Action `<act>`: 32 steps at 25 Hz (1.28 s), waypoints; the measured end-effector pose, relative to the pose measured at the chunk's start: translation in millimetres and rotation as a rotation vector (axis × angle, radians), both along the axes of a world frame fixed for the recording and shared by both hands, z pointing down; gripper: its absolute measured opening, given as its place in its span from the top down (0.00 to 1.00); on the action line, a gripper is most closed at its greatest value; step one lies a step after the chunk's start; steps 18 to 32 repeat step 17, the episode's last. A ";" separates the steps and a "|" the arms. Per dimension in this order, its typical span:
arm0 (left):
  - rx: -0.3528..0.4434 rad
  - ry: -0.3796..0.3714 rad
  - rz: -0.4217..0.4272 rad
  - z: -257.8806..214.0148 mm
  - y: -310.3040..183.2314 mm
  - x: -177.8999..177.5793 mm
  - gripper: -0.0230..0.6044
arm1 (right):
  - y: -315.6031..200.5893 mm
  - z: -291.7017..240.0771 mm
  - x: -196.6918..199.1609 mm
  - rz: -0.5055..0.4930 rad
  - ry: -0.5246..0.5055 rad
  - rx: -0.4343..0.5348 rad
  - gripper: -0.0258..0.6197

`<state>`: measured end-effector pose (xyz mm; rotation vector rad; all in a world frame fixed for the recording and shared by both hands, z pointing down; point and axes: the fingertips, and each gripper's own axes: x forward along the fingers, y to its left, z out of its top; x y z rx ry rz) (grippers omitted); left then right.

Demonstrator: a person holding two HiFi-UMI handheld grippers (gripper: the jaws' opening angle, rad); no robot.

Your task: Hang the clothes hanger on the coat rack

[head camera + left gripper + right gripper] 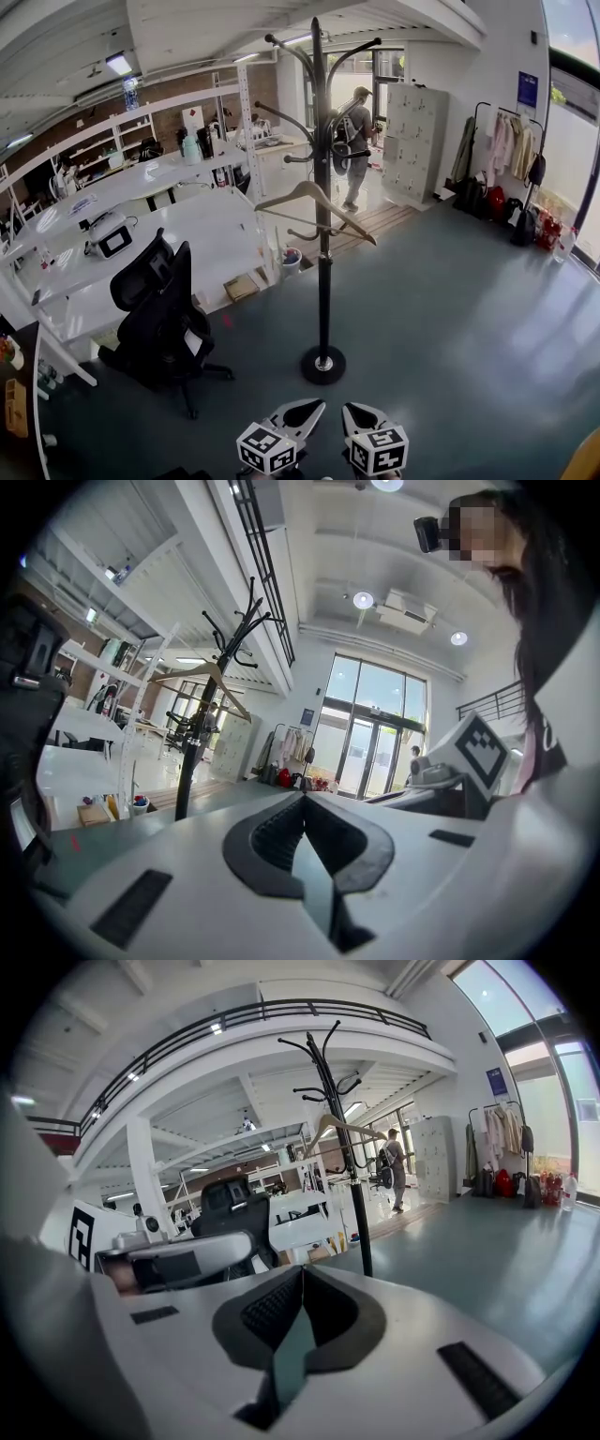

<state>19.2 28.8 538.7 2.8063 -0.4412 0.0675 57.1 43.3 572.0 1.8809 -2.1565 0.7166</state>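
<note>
A tall black coat rack (322, 244) stands on the grey floor in the middle of the head view. A wooden clothes hanger (314, 200) hangs from one of its arms, about halfway up the pole. Both grippers are low at the near edge, well short of the rack's round base. My left gripper (305, 411) is shut and holds nothing. My right gripper (361, 414) is shut too, also with nothing in it. In the left gripper view the jaws (302, 801) meet, with the rack (191, 752) and hanger (201, 676) far off to the left. The right gripper (302, 1271) faces the rack (352, 1176) and hanger (339, 1128).
A black office chair (159, 314) stands left of the rack, beside long white desks (202, 230). A person (356, 141) walks at the back near white lockers (413, 141). A clothes rail with garments and bags (502, 164) lines the right wall. Grey floor (450, 328) lies to the right.
</note>
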 end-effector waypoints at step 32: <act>-0.005 -0.012 -0.005 3.6 -8.0 -7.4 0.96 | -7.7 2.8 -4.9 -0.002 -0.004 -0.009 0.94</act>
